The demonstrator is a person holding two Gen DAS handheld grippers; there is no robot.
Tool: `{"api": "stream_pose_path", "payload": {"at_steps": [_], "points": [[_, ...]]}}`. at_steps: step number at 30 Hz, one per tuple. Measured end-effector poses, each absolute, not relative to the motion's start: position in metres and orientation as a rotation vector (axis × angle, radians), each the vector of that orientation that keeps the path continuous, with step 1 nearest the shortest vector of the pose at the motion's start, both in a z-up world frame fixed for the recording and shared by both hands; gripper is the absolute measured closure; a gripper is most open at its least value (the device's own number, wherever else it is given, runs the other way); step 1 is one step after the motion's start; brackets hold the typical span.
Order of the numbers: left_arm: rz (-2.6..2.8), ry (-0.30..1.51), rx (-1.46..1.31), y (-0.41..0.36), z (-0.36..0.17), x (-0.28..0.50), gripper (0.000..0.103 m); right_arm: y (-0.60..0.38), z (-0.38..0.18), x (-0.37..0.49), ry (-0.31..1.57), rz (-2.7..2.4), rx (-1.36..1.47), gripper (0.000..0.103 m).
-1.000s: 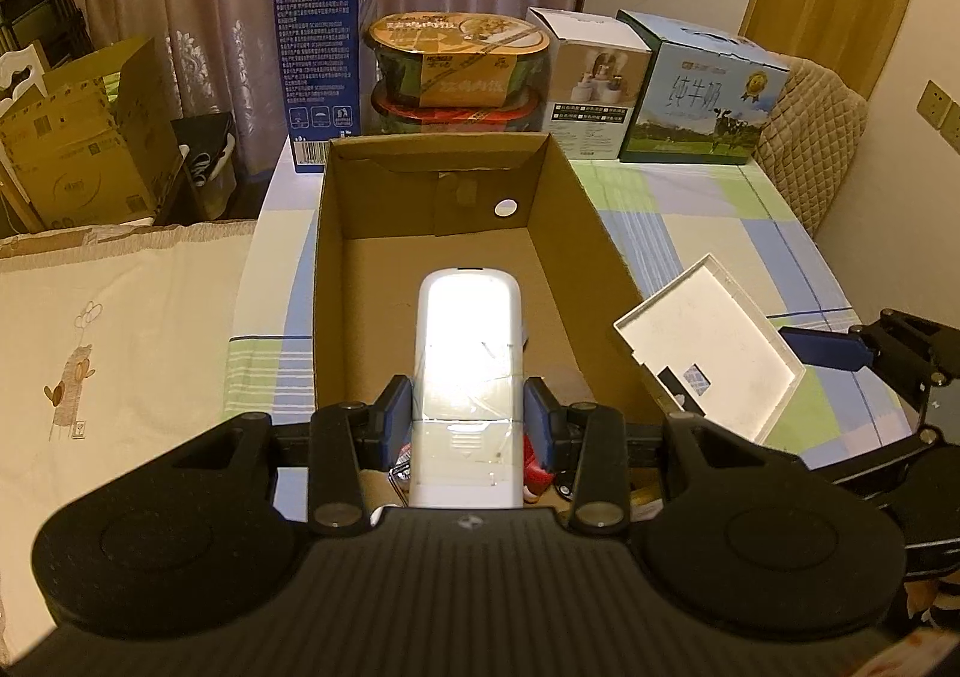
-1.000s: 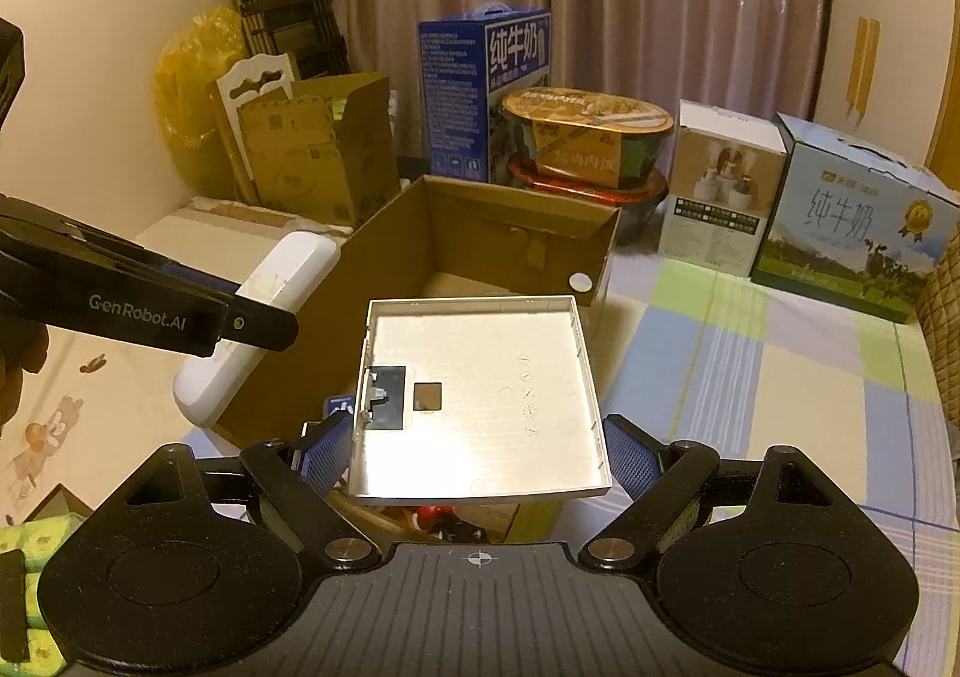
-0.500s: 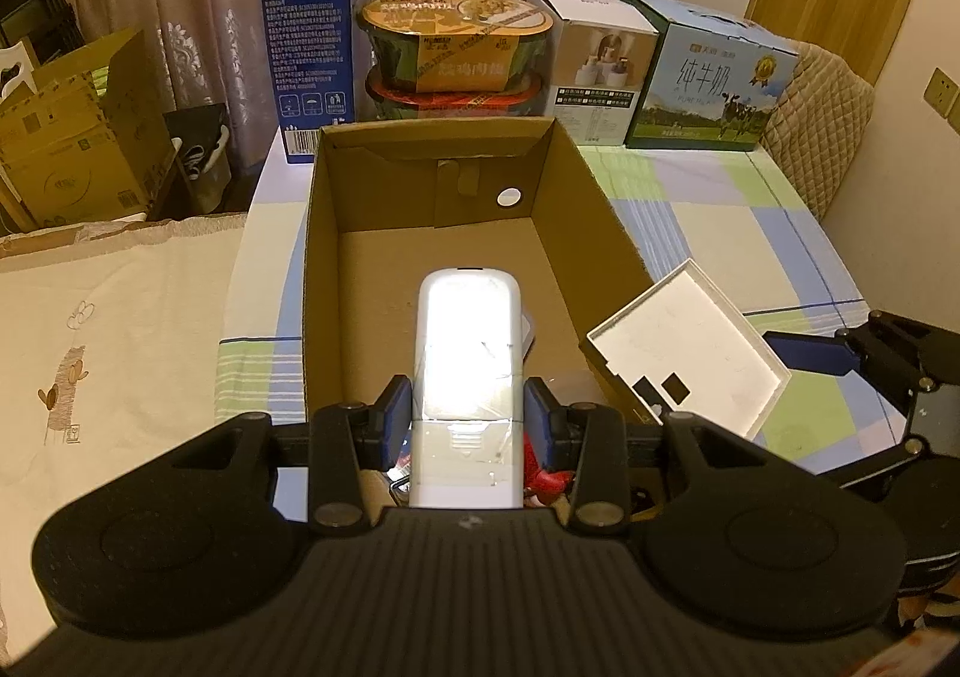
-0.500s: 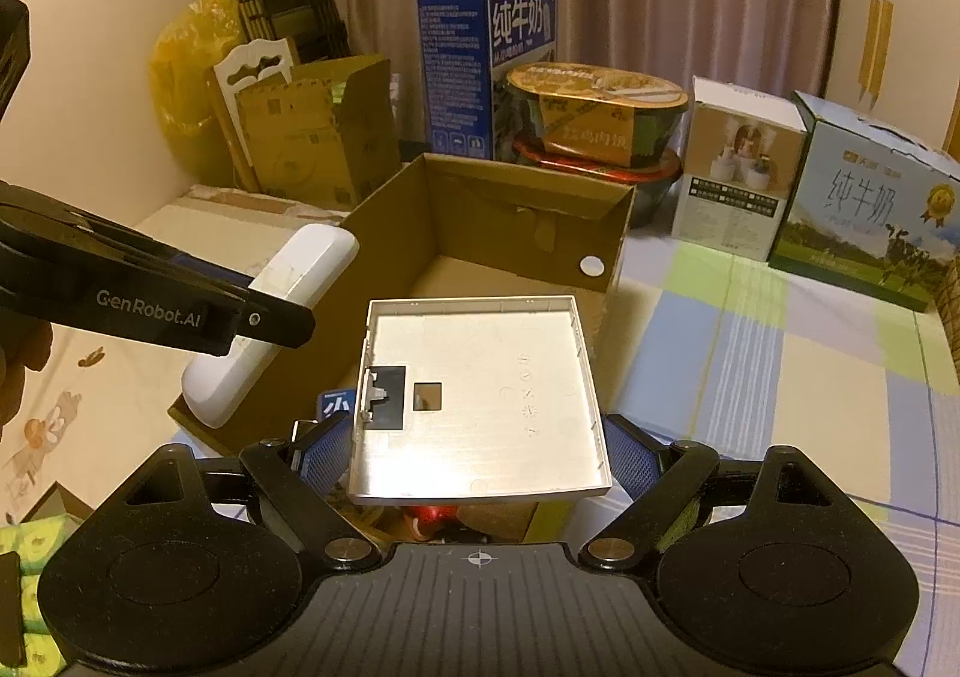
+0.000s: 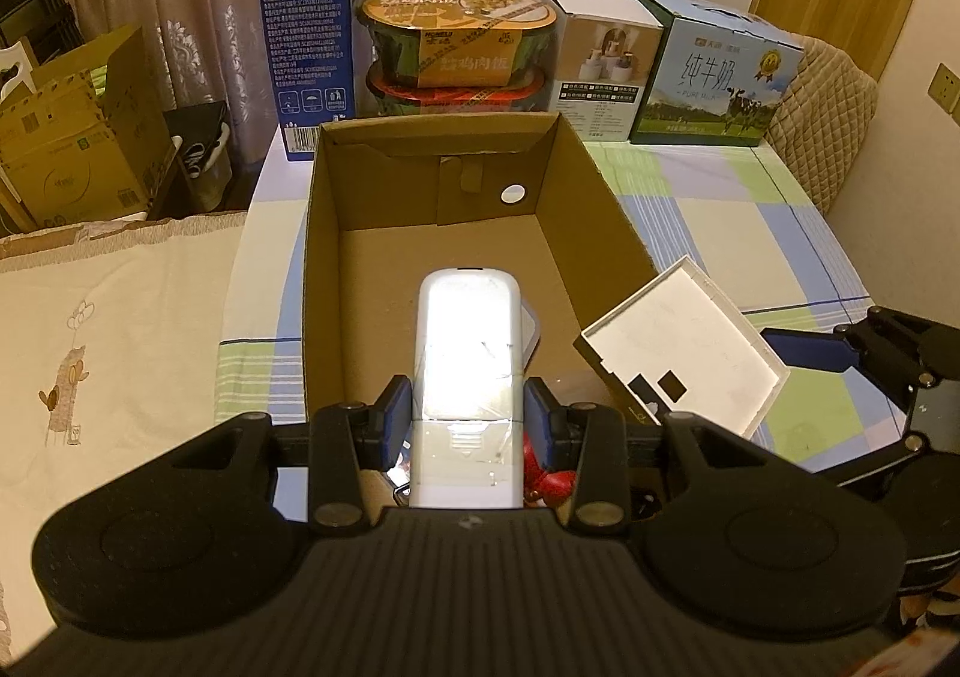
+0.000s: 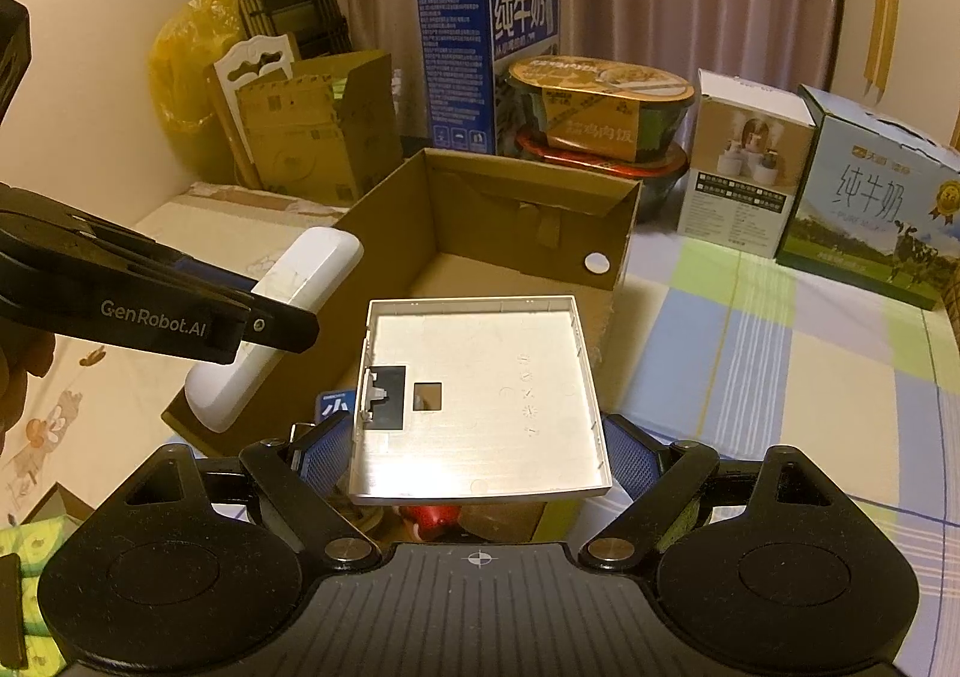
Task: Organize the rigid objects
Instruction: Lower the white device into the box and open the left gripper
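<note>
1. At the lower centre of the left wrist view, the left gripper is clenched on a smooth white rounded-end device, its long axis running up-frame above the open cardboard box.
2. In the right wrist view, the right gripper grasps a flat square white plastic cover by its side edges, hollow side up, over the box's near right corner.
3. The box floor towards its far wall is bare brown card.
4. A checked tablecloth spreads right of the box.
</note>
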State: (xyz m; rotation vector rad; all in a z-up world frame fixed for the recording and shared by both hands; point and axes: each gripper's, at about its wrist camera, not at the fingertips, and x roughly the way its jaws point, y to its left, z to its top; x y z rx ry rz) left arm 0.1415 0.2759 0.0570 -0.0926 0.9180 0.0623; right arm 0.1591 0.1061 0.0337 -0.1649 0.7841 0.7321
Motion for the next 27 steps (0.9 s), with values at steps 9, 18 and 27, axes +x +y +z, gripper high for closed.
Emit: {"api": "stream_pose_path", "payload": {"at_steps": [9,18,27], "points": [[0.061,0.923,-0.084,0.279,0.056,0.149,0.068,0.111,0.029,0.165,0.796,0.731,-0.167,0.018],[0.063,0.929,-0.09,0.283,0.051,0.154,0.068,0.115,0.024,0.17,0.807,0.728,-0.165,0.018],[0.067,0.935,-0.095,0.288,0.046,0.155,0.068,0.121,0.021,0.171,0.814,0.733,-0.167,0.018]]}}
